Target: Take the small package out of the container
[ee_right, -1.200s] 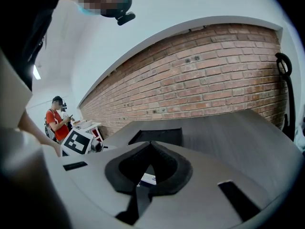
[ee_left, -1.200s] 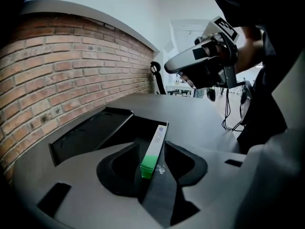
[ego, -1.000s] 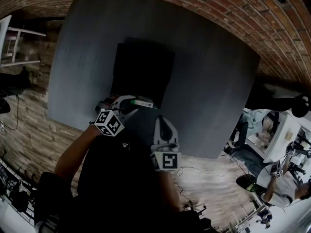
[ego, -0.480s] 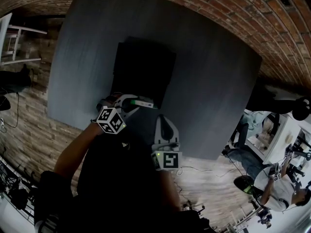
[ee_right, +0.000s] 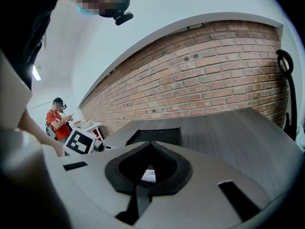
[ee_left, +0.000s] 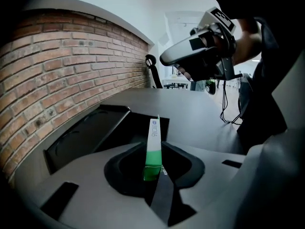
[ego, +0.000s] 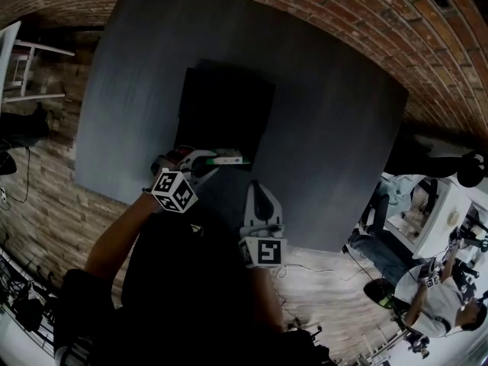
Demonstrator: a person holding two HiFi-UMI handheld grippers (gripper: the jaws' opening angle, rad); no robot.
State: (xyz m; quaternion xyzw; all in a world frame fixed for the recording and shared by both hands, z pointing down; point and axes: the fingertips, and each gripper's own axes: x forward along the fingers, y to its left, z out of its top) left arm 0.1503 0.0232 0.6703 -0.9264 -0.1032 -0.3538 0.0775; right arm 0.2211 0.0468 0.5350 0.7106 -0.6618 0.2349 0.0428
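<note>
The small package is a thin green and white sachet. It stands edge-on between the jaws of my left gripper, which are closing and pinch its green end. The gripper holds it at the near edge of the black container, a shallow open tray on the dark table. My right gripper is shut and holds nothing. It hovers beside the left one, nearer to me. The package shows through the gap beneath its jaws.
A brick wall runs along the table's far side. A white stand is at the far left. A person in red stands far off, and chairs and cables lie on the wooden floor to the right.
The left gripper with the package has edged slightly up and right at the container's near edge. The right gripper has barely moved.
</note>
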